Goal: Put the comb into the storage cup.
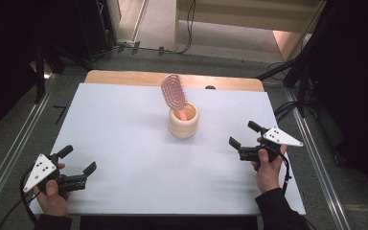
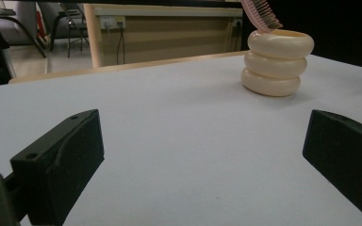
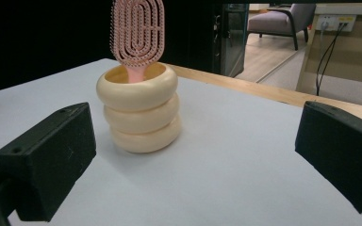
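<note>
White sheeting covered the table (image 1: 124, 124), and at its middle stood a cream, three-ringed ceramic holder (image 1: 183, 123) with a pink oval vented hairbrush (image 1: 174, 92) leaning handle-down inside. Lifting that brush cleanly probably meant gripping it just above the rim and pulling straight up. Left gripper (image 1: 80, 174) and right gripper (image 1: 242, 136) both hung wide apart, empty, touching nothing.

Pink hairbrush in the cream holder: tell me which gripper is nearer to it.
Right. The right gripper sits just to the right of the pink hairbrush and its cream ringed holder, jaws open. The left gripper is farther off at the table's near-left corner, also open.
</note>
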### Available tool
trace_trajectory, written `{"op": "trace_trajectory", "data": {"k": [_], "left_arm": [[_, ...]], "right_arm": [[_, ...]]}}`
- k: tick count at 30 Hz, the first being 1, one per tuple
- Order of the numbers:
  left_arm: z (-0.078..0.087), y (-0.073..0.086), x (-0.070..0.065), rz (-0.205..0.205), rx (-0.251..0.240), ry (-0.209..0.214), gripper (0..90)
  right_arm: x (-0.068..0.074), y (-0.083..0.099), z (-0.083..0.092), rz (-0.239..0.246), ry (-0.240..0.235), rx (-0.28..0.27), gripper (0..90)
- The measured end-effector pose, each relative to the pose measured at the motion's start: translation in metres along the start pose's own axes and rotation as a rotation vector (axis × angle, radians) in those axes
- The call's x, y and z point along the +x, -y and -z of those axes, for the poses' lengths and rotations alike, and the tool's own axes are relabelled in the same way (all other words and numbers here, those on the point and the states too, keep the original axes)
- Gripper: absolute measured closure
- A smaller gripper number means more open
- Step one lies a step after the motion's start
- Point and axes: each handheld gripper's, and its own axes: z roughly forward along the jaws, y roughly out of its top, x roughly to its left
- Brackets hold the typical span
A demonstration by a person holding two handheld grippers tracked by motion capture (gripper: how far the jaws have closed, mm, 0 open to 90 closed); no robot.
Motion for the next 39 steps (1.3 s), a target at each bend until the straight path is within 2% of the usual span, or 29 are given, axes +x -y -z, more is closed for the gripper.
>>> {"op": "trace_trajectory", "data": {"k": [10, 39], "left_arm": [[0.0, 0.0, 0.0, -0.001, 0.002, -0.003, 0.1], [0.0, 0.0, -0.001, -0.004, 0.006, -0.005, 0.1]], "right_arm": [[-0.003, 0.01, 0.025, -0.008, 0.023, 0.001, 0.0], [-0.015, 0.039, 0.069, -0.042, 0.096, 0.003, 0.0]]}}
